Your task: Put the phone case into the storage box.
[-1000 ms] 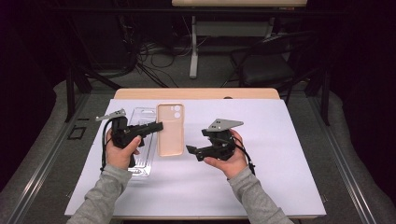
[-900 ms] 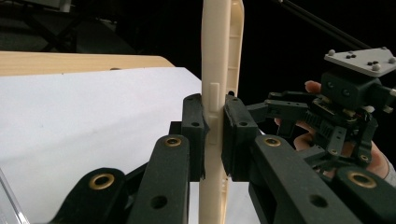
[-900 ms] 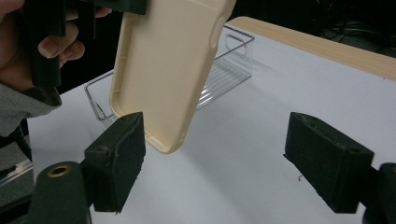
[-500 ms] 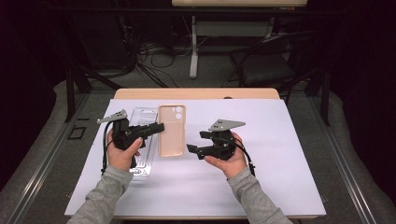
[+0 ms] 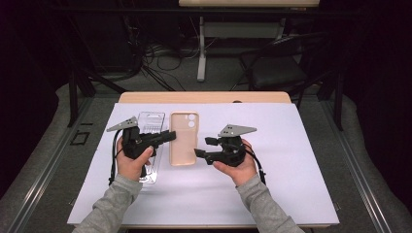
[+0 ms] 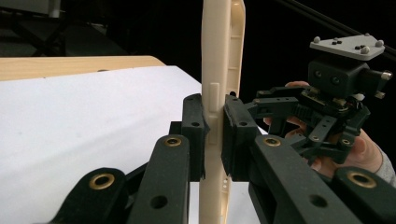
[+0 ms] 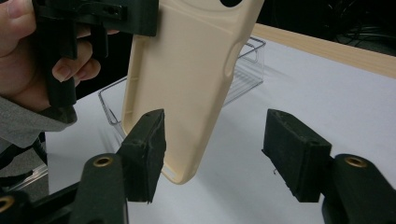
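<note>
Centrally, the beige phone case [image 5: 183, 138] is held above the white worktop [image 5: 291, 160], its camera cut-outs toward the far end. My left tongs [image 5: 167, 136] are clenched on one long edge of the case; in the left gripper view the two black pads [image 6: 194, 122] press against either face of the thin wall of the case [image 6: 215, 93], which stands on edge between them. My right tongs [image 5: 200, 147] sit at the opposite long edge, near the case's lower end. Their jaws have just been closing, yet in the right gripper view both pads [image 7: 147, 140] stand apart: the case's rounded corner [image 7: 196, 93] hangs between them, close to the left pad and well clear of the right one, so these tongs grasp nothing. A clear plastic tray [image 5: 148, 124] lies on the worktop beneath my left hand [image 5: 131, 162], just beside the case. My right hand [image 5: 238, 167] rests low over the worktop.
</note>
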A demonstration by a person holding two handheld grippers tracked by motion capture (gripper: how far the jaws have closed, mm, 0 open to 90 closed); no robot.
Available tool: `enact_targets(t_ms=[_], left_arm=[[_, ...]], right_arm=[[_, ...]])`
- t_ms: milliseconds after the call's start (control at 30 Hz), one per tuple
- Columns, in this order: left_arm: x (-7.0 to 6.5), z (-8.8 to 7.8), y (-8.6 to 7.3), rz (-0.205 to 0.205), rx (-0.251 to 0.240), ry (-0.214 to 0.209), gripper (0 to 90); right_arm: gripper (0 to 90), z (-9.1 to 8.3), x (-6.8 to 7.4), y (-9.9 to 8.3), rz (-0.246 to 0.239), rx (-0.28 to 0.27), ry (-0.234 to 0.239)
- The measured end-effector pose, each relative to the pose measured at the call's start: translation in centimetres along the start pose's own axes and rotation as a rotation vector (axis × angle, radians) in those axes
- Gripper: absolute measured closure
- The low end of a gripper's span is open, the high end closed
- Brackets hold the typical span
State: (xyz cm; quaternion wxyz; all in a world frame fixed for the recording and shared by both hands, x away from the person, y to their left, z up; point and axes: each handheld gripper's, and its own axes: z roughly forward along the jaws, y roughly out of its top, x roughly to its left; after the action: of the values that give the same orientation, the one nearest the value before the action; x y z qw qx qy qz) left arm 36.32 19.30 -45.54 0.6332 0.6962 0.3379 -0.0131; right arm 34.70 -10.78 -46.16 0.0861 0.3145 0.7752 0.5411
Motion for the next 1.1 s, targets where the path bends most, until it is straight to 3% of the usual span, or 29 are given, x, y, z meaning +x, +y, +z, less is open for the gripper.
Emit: enact_targets(t_ms=[333,900,1100], left_arm=[[-0.31,0.04,-0.07,0.015,-0.017,-0.015,81.3],[-0.54,0.31,-0.31,0.031,-0.02,-0.028,81.3],[-0.66,0.46,-0.41,0.032,-0.02,-0.033,81.3]], right_arm=[[40.4,-0.09,-0.1,-0.05,0.021,0.002,-0.014],[48.7,-0.39,-0.56,-0.13,0.073,-0.029,0.053],[52.0,-0.37,-0.7,-0.25,0.112,-0.041,0.091]])
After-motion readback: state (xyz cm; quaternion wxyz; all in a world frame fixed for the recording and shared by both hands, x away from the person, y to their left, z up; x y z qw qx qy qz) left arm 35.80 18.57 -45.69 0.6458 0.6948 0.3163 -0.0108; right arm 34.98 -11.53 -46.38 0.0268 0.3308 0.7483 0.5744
